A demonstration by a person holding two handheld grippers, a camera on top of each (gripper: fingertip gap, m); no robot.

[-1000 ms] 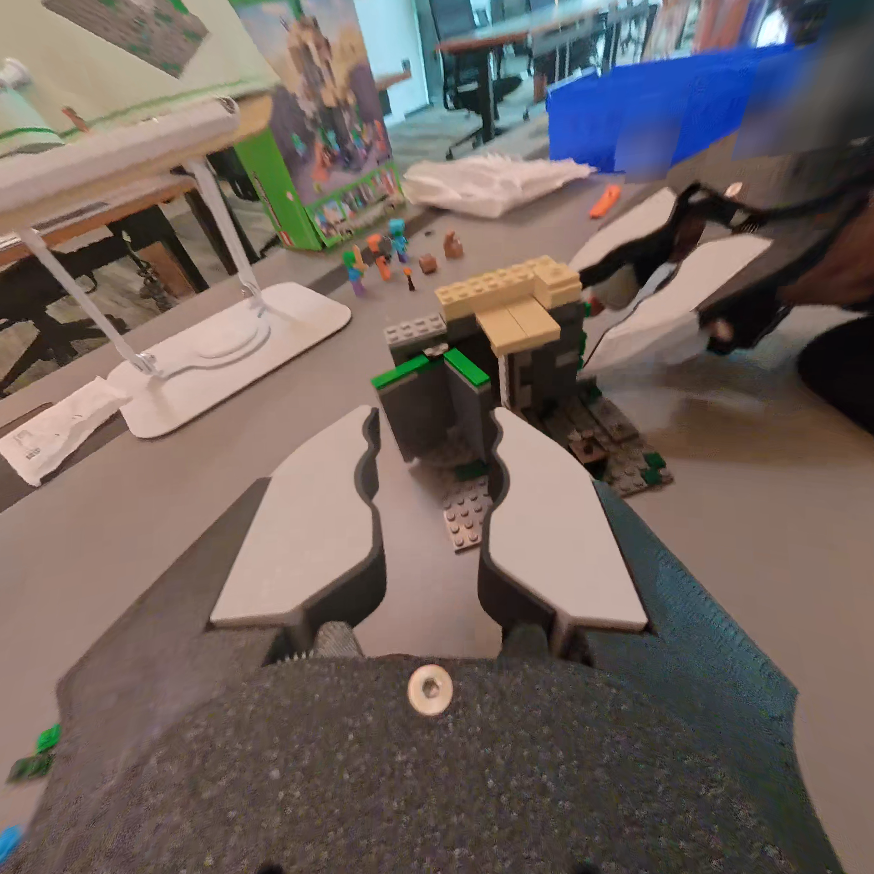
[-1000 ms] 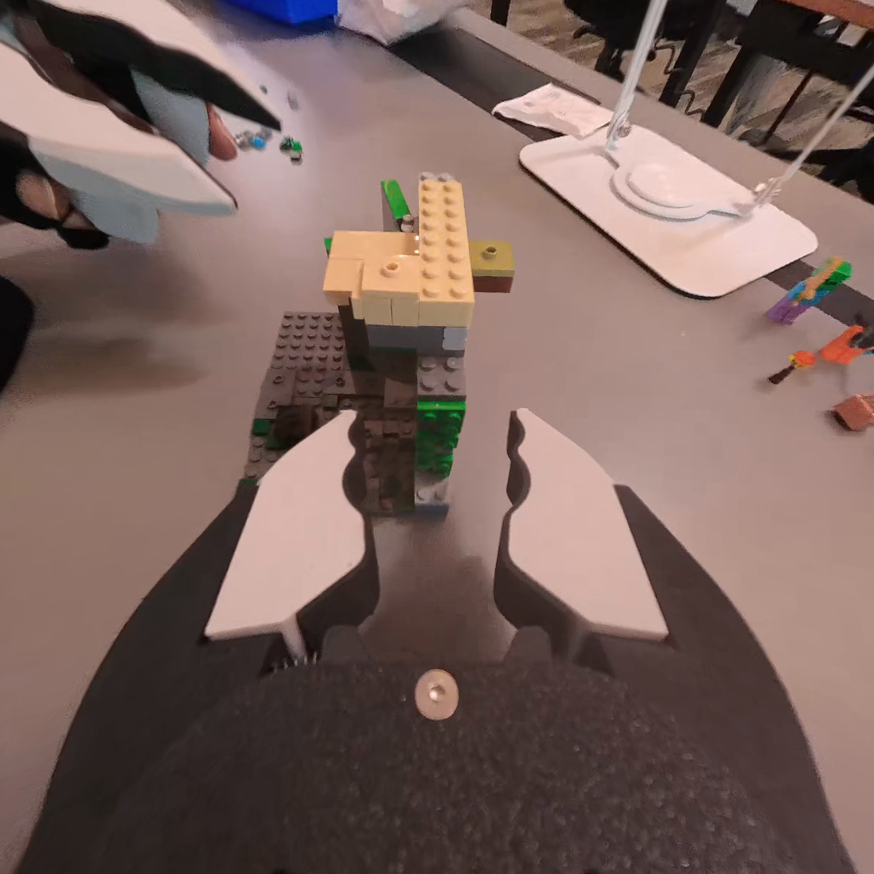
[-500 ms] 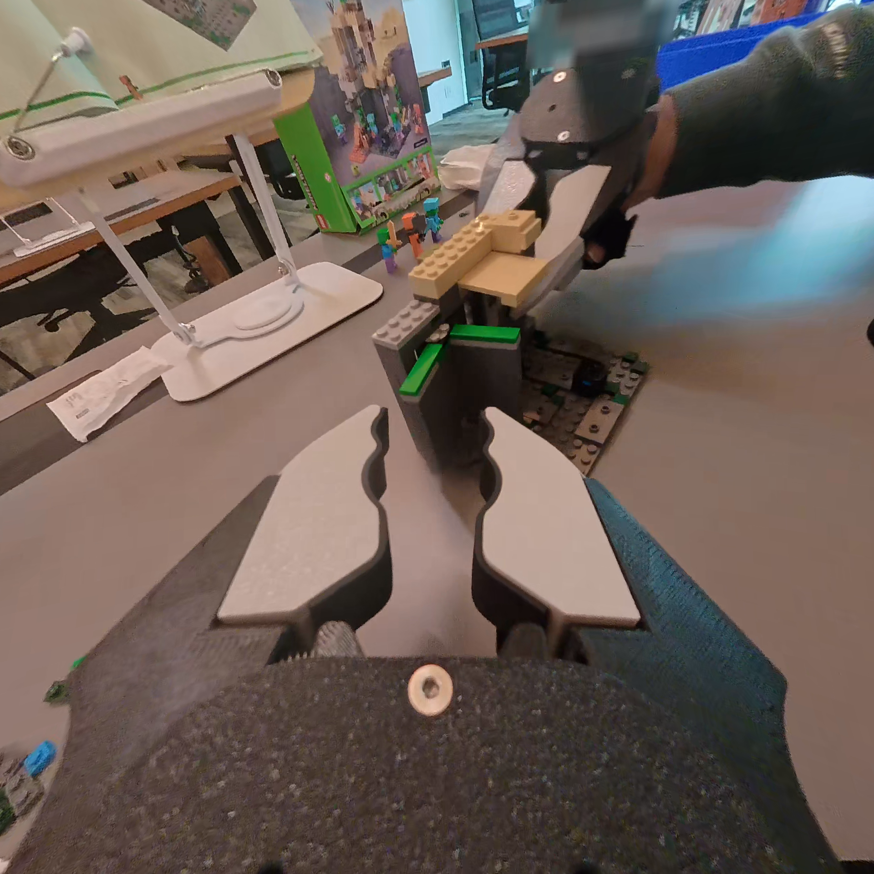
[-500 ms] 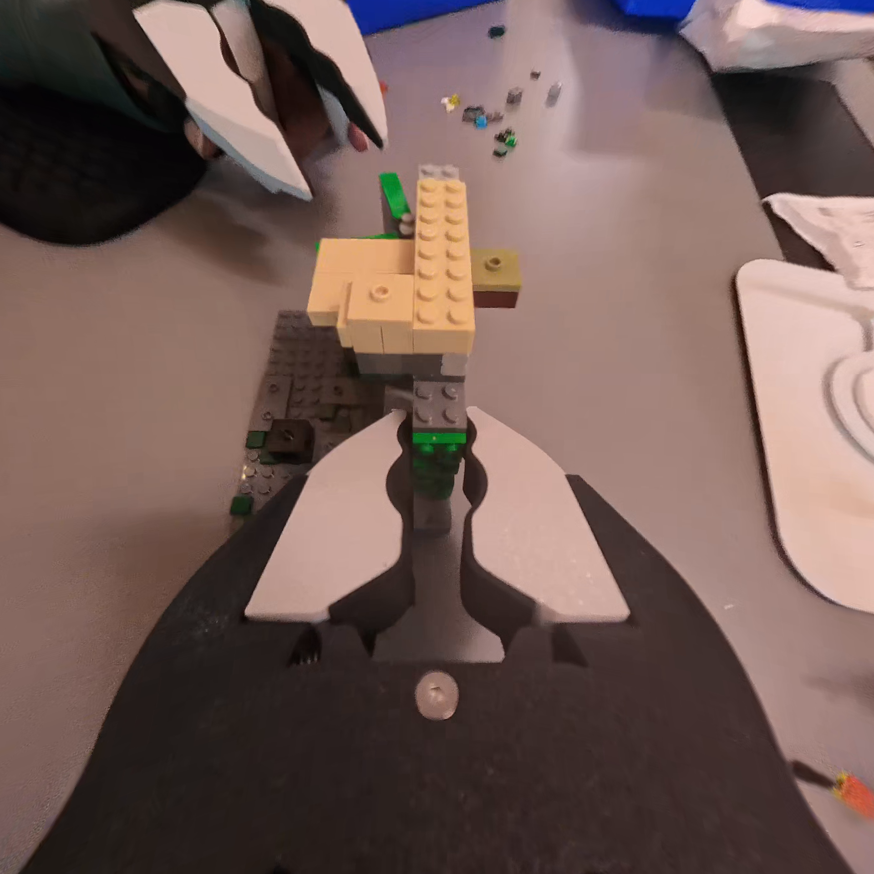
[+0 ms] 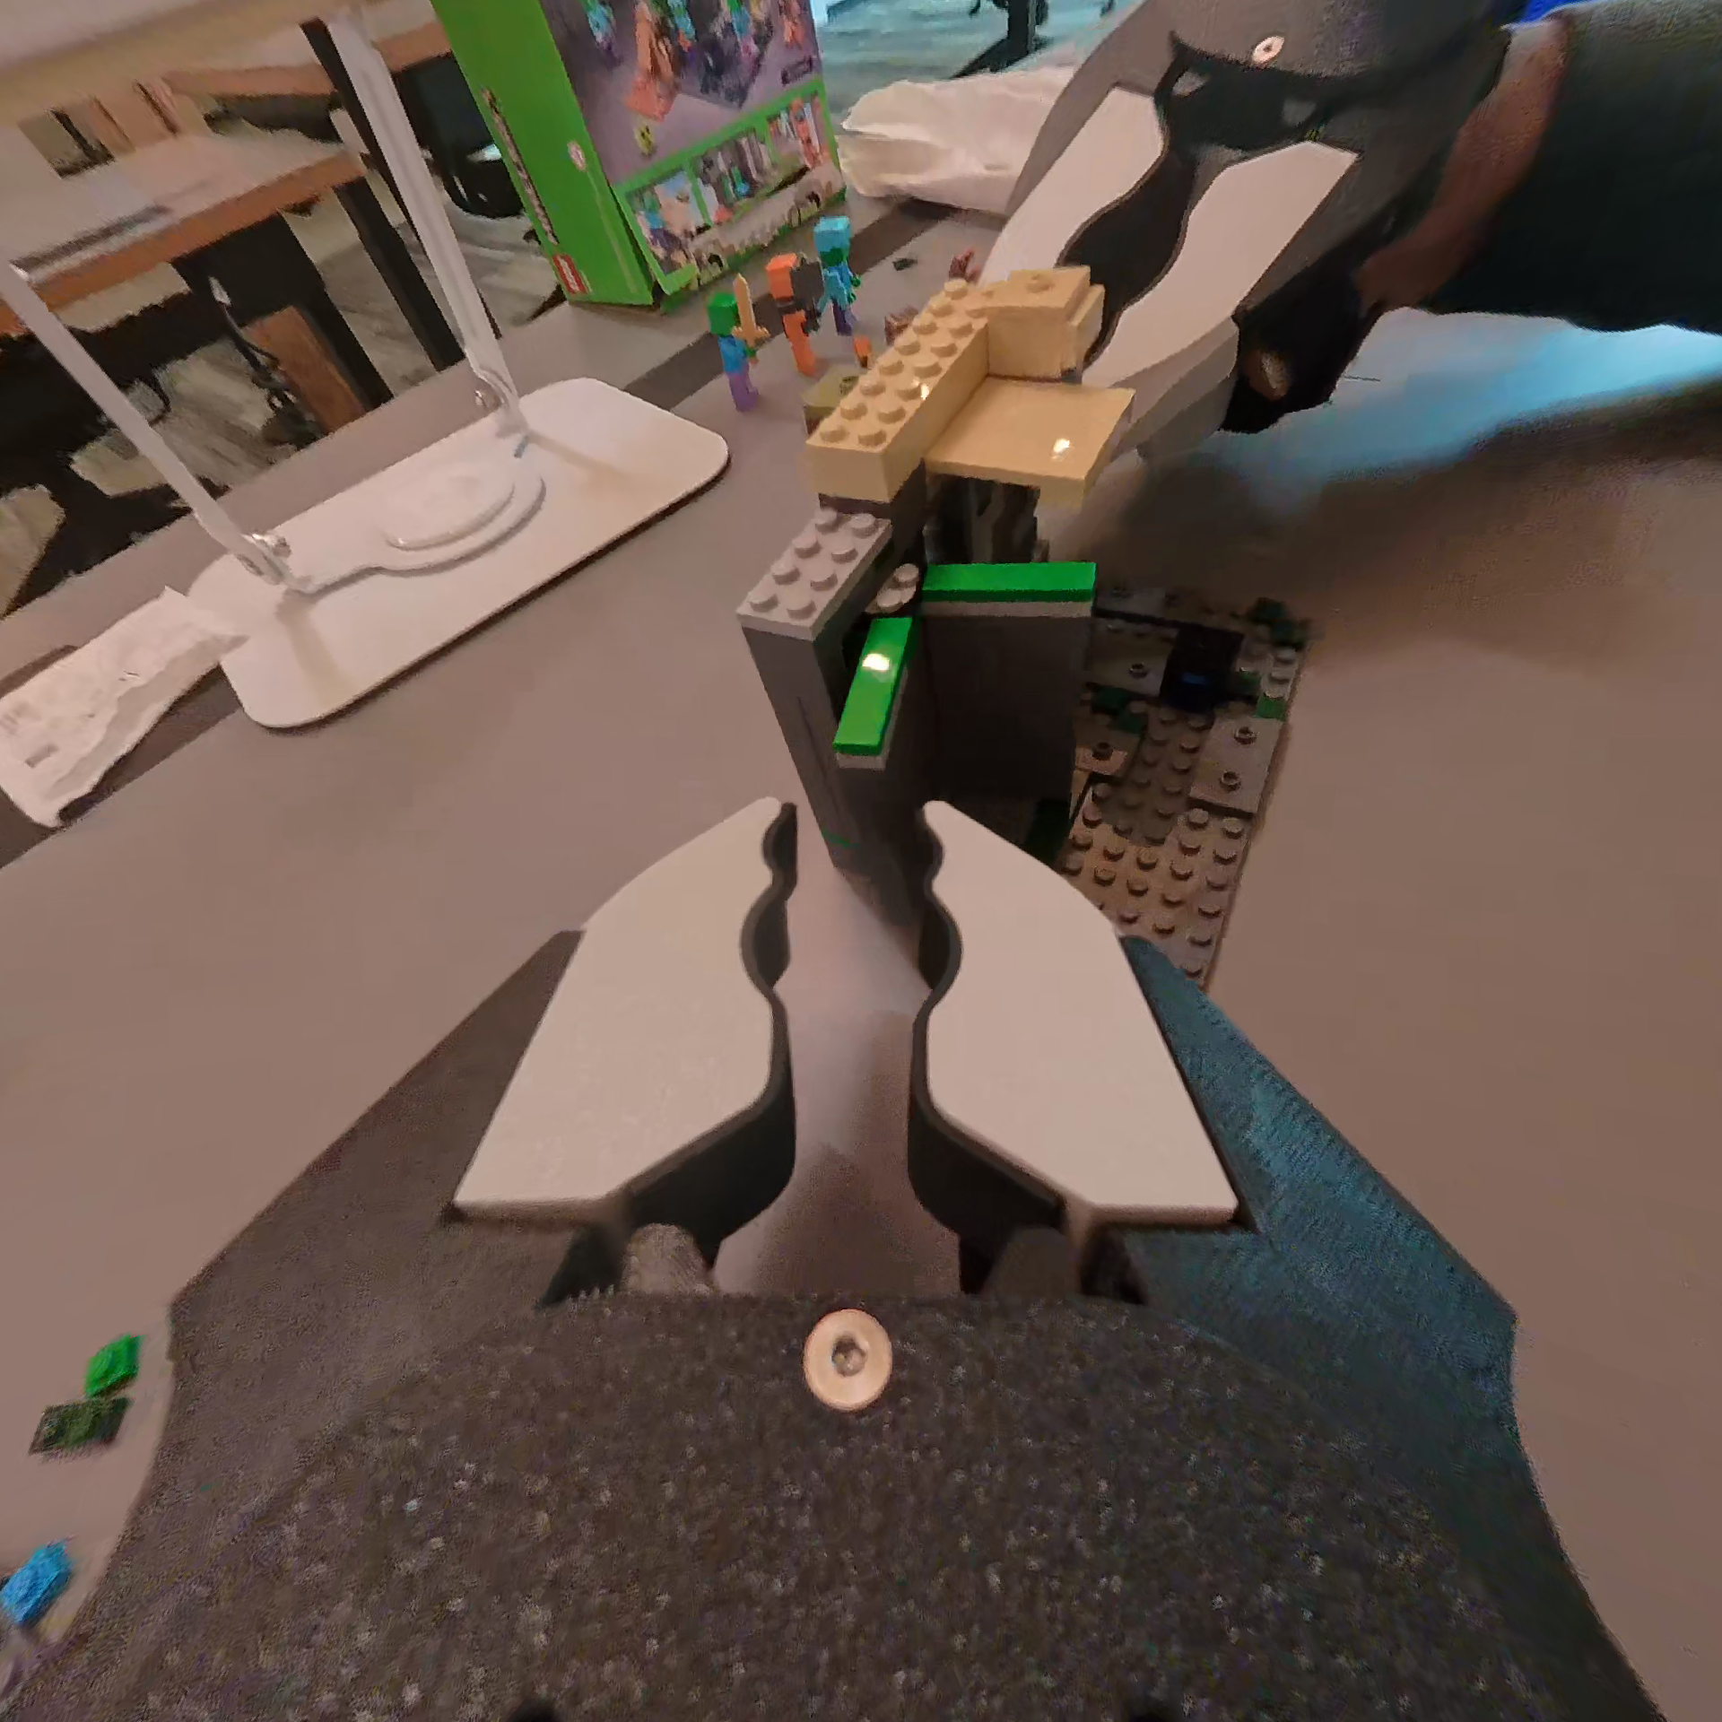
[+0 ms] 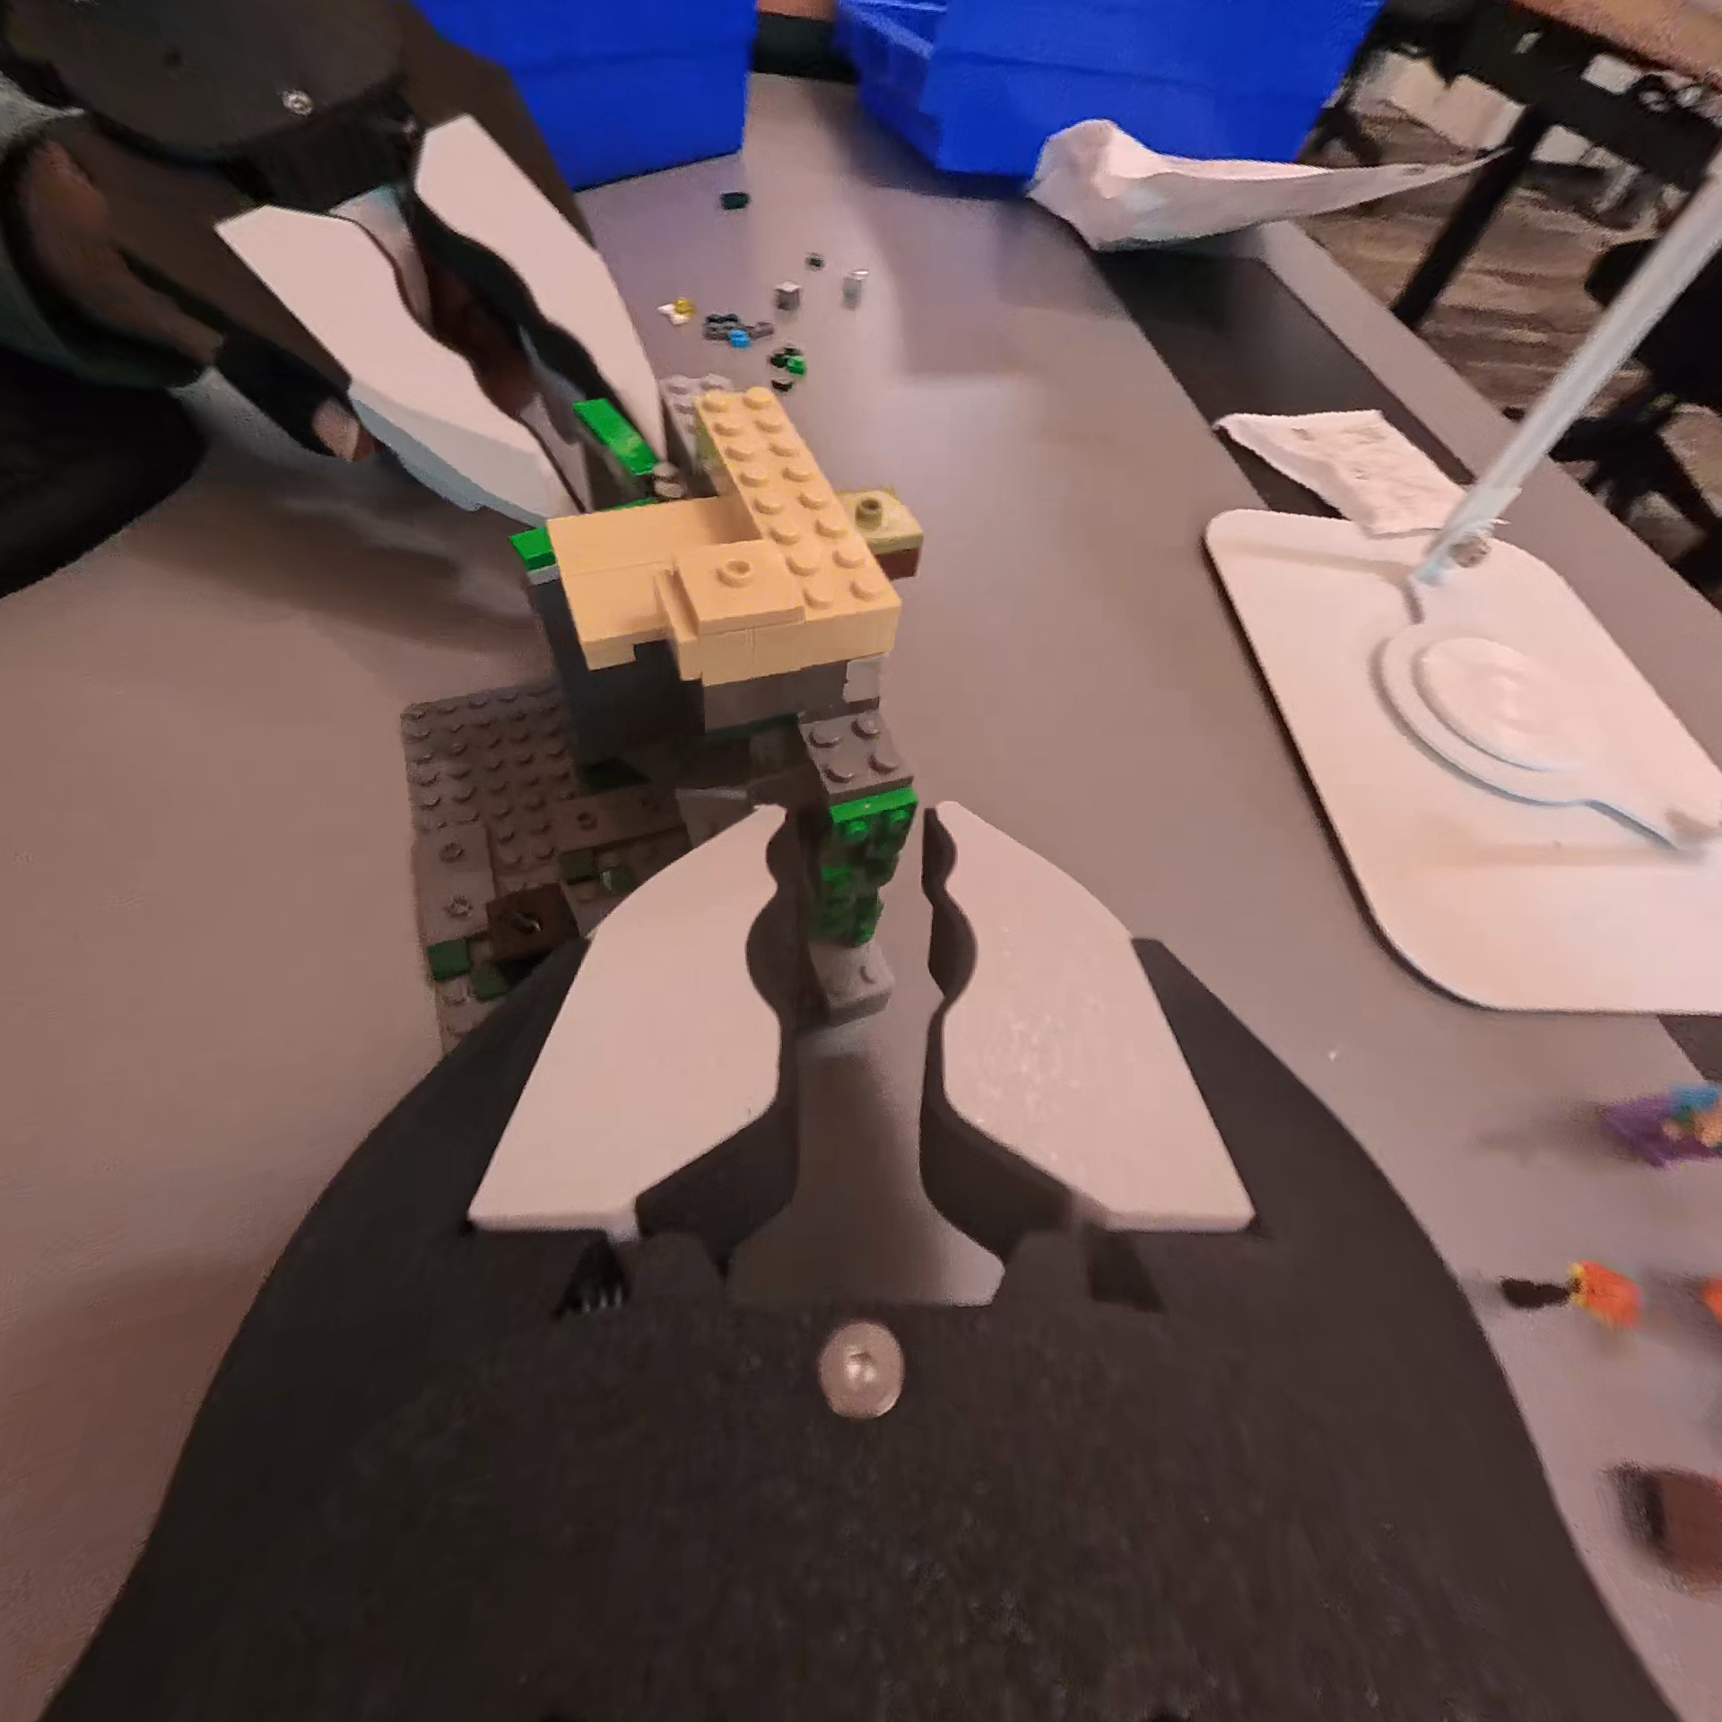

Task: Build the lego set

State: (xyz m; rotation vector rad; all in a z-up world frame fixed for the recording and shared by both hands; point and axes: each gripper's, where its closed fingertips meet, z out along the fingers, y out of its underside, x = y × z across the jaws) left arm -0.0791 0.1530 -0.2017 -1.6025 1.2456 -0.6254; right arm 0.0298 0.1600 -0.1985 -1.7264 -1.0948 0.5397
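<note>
The lego build (image 5: 969, 410) has a tan roof over dark grey walls with green trim and stands on a dark grey baseplate (image 5: 1174, 839). My left gripper (image 5: 862, 820) is shut on the lower corner of its grey wall. In the right wrist view the build (image 6: 727, 578) appears turned on its baseplate (image 6: 485, 773). My right gripper (image 6: 857, 820) is shut on the green and grey column at its near corner. The left gripper (image 6: 606, 466) shows at the far side, straddling the green-topped wall. The right gripper's fingers (image 5: 1239, 242) show behind the roof, tips hidden.
A white stand base (image 5: 447, 503) lies left of the build and appears in the right wrist view (image 6: 1491, 745). Behind are a green box (image 5: 671, 140), minifigures (image 5: 792, 307) and a white bag (image 5: 941, 140). Blue bins (image 6: 1072, 75) and loose small pieces (image 6: 745, 317) lie beyond. My right fingertips sit around 12 centimetres from my left ones. The white stand base (image 5: 447, 503) is about 25 centimetres from my right fingertips. Look for it in the right wrist view (image 6: 1530, 717) too.
My left gripper's jaws narrowed onto the grey wall. My right gripper came in from the side and closed around the green column. The build has turned slightly on the table.
</note>
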